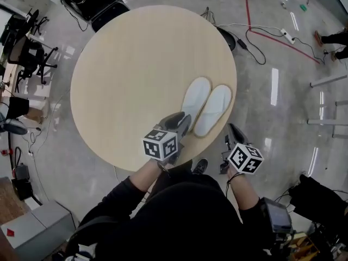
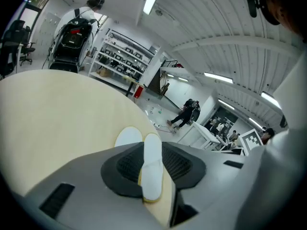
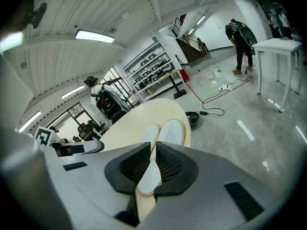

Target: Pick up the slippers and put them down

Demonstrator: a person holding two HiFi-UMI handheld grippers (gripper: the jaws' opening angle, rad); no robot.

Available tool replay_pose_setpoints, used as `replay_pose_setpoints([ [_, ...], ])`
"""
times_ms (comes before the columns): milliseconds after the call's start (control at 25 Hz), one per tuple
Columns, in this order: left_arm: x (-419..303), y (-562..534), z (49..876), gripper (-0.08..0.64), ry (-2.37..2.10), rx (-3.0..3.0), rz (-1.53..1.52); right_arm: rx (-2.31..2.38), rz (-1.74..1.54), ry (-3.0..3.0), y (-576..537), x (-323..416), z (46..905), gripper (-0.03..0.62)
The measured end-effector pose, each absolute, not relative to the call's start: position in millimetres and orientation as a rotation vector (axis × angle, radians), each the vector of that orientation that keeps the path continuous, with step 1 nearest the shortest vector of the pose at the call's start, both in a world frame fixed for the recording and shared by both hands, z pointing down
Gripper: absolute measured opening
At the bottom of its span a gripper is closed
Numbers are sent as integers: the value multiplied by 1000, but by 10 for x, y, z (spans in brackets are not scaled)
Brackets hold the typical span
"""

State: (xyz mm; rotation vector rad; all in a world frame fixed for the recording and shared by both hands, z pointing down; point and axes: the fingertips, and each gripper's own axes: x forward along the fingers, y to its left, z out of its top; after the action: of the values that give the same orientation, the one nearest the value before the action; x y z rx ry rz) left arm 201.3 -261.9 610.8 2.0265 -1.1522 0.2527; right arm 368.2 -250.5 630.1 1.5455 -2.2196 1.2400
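Left claw apart, right claw closed, near slippers.

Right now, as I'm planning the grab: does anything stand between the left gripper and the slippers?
Nothing visible does. The left gripper is at the heel end of the slippers, which lie alone on the table.

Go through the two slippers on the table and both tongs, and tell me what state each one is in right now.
left slipper: lying flat on the table, not held.
right slipper: lying flat close beside the left one, not held.
left tongs: jaws apart, gripping nothing, at the left slipper's near end.
right tongs: jaws shut, empty, just off the table's edge.
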Motion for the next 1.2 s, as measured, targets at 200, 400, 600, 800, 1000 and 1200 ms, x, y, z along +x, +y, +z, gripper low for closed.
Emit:
replay_pose_setpoints([
  [200, 2081, -2983, 6454, 164, -1096, 2007, 323, 1545, 1292, -2145, -2796, 3588, 6620, 122],
  [400, 2247, -3250, 6863, 166, -1048, 1981, 399, 1513, 1322, -2115, -3032, 3479, 6882, 133],
  [600, 2307, -3358, 7213, 164, -1030, 1927, 453, 1493, 1325, -2074, -3140, 3384, 7085, 133],
  [800, 2288, -3423, 7394, 164, -1048, 1888, 461, 1477, 1322, -2037, -3201, 3337, 7240, 133],
  [1000, 2317, -3486, 7425, 163, -1026, 1902, 461, 1474, 1328, -2004, -3266, 3293, 7344, 132],
  [1200, 2329, -3474, 7437, 64, -1026, 1886, 478, 1489, 1330, -1996, -3305, 3244, 7357, 86],
])
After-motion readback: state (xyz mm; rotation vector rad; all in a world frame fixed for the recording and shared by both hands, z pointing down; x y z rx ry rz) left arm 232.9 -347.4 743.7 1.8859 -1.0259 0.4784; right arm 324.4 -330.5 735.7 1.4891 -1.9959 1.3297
